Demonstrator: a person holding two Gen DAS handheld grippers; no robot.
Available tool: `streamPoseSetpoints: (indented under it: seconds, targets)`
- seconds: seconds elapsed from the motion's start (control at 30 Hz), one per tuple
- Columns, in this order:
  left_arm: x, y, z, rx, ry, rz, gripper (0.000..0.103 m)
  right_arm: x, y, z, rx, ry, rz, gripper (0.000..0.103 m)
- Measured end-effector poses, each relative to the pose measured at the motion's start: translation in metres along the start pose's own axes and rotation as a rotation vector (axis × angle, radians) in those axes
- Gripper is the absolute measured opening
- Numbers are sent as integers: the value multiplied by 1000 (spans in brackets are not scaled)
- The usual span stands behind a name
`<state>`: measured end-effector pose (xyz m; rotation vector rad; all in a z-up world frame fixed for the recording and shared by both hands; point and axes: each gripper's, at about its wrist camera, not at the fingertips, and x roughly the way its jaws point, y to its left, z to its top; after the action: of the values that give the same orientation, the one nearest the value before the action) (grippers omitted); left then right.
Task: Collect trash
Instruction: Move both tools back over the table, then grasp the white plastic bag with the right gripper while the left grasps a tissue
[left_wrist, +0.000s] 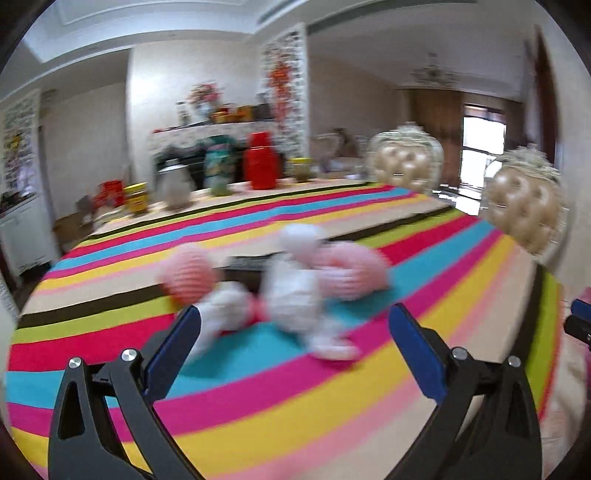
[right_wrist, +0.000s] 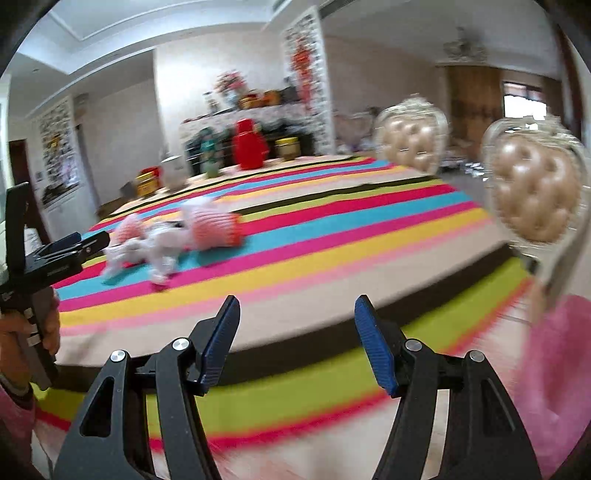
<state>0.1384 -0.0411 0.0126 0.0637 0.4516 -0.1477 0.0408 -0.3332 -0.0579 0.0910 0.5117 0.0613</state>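
Trash (left_wrist: 295, 284), crumpled white tissue and pink foam fruit nets, lay mid-way across the striped surface (left_wrist: 424, 280). Left tool (left_wrist: 295, 321) hung spread just before it, empty; right tool (right_wrist: 295, 317), half spread, sat nearer. Approach step; next likely closing on one piece.

your left gripper (left_wrist: 295, 332) has black angular arms with triangular cut-outs, round silver screws at the pivots, and flat blue pads (left_wrist: 173, 350) on the fingertips. your right gripper (right_wrist: 297, 332) is built the same: black arms, silver screw heads, ribbed blue pads (right_wrist: 373, 343). your left hand (right_wrist: 26, 332) wraps a grey-and-black handle, and at that wrist you wear a pink sleeve (right_wrist: 14, 410) with a dark cuff.
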Motion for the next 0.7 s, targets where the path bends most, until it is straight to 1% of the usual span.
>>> streamPoseSetpoints:
  seconds: [0.07, 0.13, 0.2, 0.23, 0.3, 0.33, 0.43, 0.5, 0.6, 0.63, 0.67, 0.7]
  targets:
    - [13, 29, 2, -12, 40, 48, 98, 27, 30, 10, -19, 41, 54, 62]
    - [28, 56, 2, -31, 71, 84, 98, 46, 57, 19, -51, 52, 87, 62]
    - [41, 69, -1, -49, 113, 88, 98, 65, 76, 28, -86, 61, 103, 62]
    - [51, 76, 0, -65, 142, 75, 98, 73, 85, 32, -101, 60, 112, 62]
    - [67, 81, 1, -87, 178, 63, 98, 89, 98, 39, -120, 73, 122, 62]
    - [76, 80, 1, -85, 205, 75, 98, 95, 103, 40, -124, 79, 127, 62]
    - [100, 74, 0, -49, 270, 81, 97, 113, 118, 47, -138, 104, 148, 62]
    - [117, 69, -1, -29, 309, 84, 95, 118, 125, 49, -167, 108, 147, 62]
    - [132, 67, -4, -34, 361, 74, 91, 129, 137, 55, -210, 120, 145, 62]
    - [138, 69, -5, -41, 384, 58, 84, 132, 139, 55, -218, 126, 144, 62]
    - [143, 71, -6, -50, 398, 43, 74, 137, 142, 56, -226, 133, 142, 62]
    - [146, 75, -7, -61, 409, 27, 67, 145, 146, 58, -239, 142, 139, 62]
